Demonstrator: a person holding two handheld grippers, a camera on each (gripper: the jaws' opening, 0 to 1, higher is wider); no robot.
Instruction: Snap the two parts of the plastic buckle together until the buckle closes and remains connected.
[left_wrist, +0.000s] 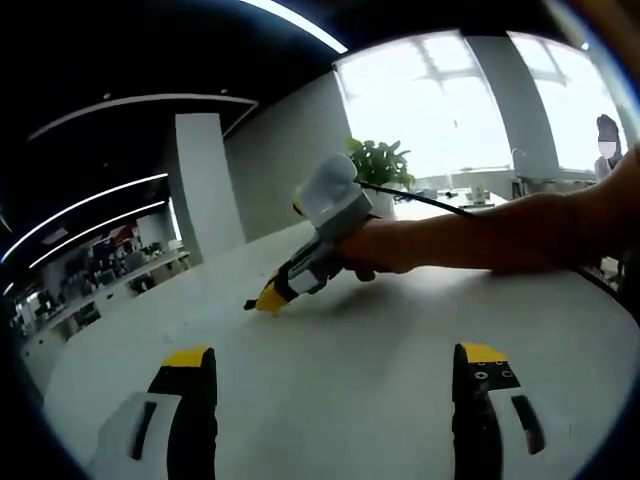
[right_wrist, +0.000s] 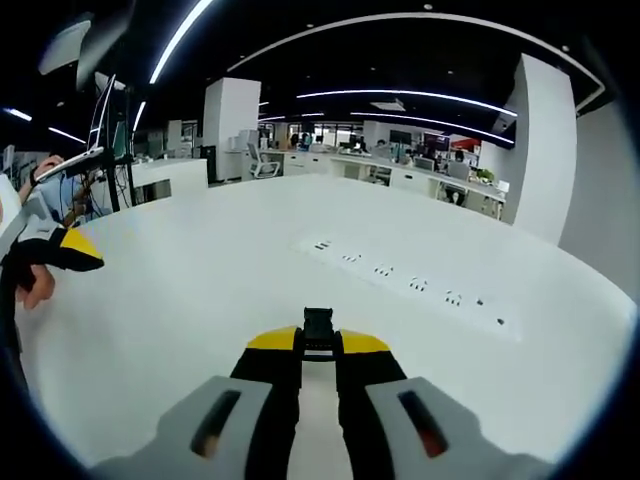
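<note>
Left gripper view: big white table spans the frame, office behind it with a grey pillar, bright windows and a potted plant. Left gripper at the bottom, yellow-tipped jaws set wide apart, nothing between them, held over bare tabletop. Across the table the right gripper comes in from the right, held by a person's hand with the forearm stretching to the frame edge; its yellow tips sit at or just above the table surface. A small dark bit pokes out at those tips, probably the buckle piece, too small to be sure.

Right gripper view: same white table, with a row of inset power sockets running diagonally well ahead of the jaws. Open-plan office with desks at the back. Right gripper jaws drawn close together, pinching a black plastic buckle part that sticks up from between the yellow tips. Left gripper peeks in at the left edge, yellow tip visible, a hand behind it. Second buckle half can't be made out anywhere.
</note>
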